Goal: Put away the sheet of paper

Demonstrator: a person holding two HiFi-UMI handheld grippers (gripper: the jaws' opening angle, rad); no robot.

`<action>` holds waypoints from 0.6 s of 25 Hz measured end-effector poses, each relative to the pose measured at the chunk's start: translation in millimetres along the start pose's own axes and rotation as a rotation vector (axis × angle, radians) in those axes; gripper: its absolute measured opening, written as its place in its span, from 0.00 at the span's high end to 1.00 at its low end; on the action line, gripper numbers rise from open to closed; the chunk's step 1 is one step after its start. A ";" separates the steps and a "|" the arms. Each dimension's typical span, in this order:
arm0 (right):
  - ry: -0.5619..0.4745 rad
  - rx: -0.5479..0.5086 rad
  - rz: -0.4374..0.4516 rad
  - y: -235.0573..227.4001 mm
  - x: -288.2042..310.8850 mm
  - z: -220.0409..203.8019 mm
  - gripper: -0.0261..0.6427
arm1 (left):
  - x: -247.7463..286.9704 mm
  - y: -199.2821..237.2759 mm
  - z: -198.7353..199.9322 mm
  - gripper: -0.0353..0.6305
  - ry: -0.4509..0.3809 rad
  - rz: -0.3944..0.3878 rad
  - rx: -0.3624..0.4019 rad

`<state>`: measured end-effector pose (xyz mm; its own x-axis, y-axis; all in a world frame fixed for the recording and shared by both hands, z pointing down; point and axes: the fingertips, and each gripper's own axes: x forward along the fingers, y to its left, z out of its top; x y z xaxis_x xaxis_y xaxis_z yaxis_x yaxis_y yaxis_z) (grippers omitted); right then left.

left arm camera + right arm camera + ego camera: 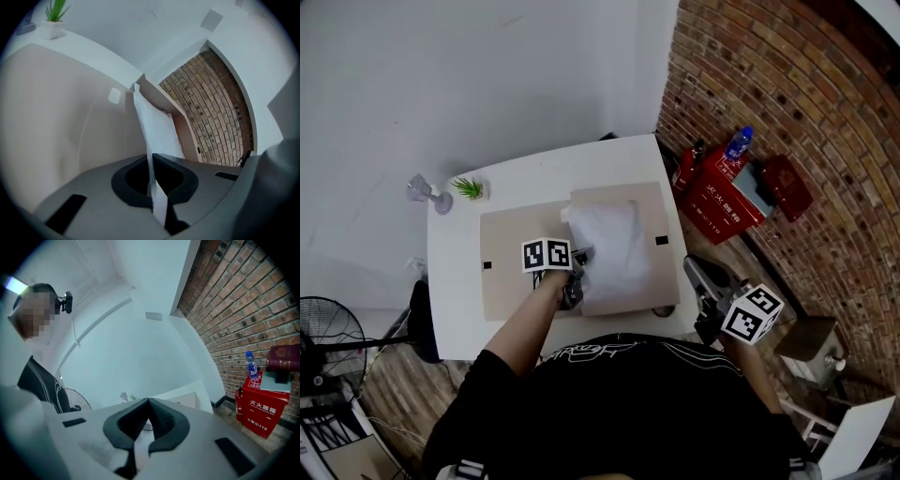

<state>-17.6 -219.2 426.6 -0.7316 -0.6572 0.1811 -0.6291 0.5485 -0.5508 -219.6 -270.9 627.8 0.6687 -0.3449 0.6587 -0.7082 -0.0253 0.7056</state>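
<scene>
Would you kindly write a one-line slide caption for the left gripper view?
Left gripper clamps the white sheet of paper edge-on above the open beige folder.

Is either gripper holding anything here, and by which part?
The left gripper is shut on the sheet of paper, pinching its edge between the jaws. The right gripper is shut and empty.

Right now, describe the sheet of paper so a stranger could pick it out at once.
Find the white table beside the brick wall; an open tan folder lies across it. The sheet of paper lies over the folder's right half, its near edge pinched in the left gripper. It is the only white, rumpled thing on the tan folder.
</scene>
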 end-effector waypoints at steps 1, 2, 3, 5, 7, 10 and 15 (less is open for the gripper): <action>-0.001 0.002 0.004 -0.7 0.4 -0.1 0.96 | 1.8 -0.7 -0.3 0.90 0.003 0.006 -0.001; -0.003 0.002 0.010 -1.3 1.1 -0.1 0.96 | 3.6 -1.3 -0.2 0.90 0.005 0.012 0.000; -0.006 0.001 0.016 -2.0 2.0 0.2 0.96 | 5.7 -1.9 0.4 0.90 0.006 0.021 0.002; -0.013 -0.003 0.027 -2.8 3.1 0.6 0.96 | 10.1 -3.2 2.1 0.90 0.008 0.042 0.008; -0.017 -0.001 0.040 -1.7 2.8 -1.3 0.96 | 13.6 -4.0 0.9 0.90 0.013 0.061 0.017; -0.013 -0.006 0.061 1.5 2.2 -5.0 0.96 | 15.4 -6.9 -0.5 0.90 0.016 0.084 0.047; -0.015 -0.045 0.095 5.0 1.0 -5.4 0.96 | 11.6 -13.6 8.5 0.89 -0.037 0.141 0.132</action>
<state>-22.9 -214.3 428.3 -0.7845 -0.6090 0.1172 -0.5687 0.6309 -0.5278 -204.1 -282.5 623.6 0.5536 -0.3882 0.7368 -0.8195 -0.0967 0.5648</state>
